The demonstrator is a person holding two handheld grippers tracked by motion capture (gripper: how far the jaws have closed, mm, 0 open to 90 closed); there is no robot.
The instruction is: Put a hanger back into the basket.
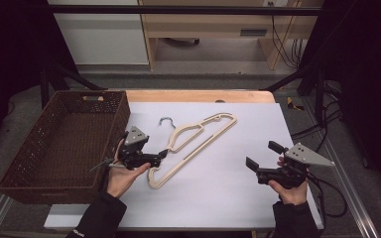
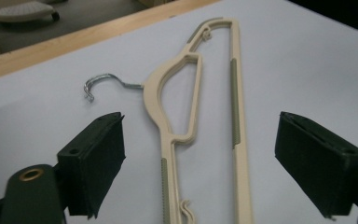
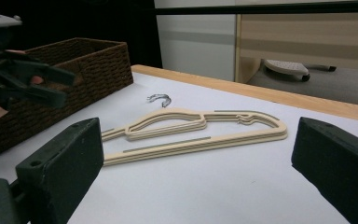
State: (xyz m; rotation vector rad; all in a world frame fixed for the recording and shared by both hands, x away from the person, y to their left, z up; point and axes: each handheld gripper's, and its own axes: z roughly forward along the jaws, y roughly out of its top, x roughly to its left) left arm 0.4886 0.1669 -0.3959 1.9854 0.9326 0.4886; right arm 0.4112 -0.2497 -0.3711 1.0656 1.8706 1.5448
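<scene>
A cream plastic hanger [image 1: 193,151] with a metal hook [image 1: 166,120] lies flat and slantwise on the white table cover [image 1: 218,198]. My left gripper [image 1: 161,154] sits low at the hanger's lower left end. In the left gripper view the jaws stand wide apart, with the hanger [image 2: 235,93] lying between and beyond them and neither pad touching it. My right gripper [image 1: 264,154] is held at the right of the table with nothing between its wide-apart jaws. It faces the hanger [image 3: 191,142], and the left gripper [image 3: 65,87] shows beyond at the left.
A brown woven basket [image 1: 111,134] stands at the table's left, close behind the left hand, and shows as basket [image 3: 88,65] in the right gripper view. The wooden table edge [image 1: 198,95] runs along the back. Cables hang off the right side.
</scene>
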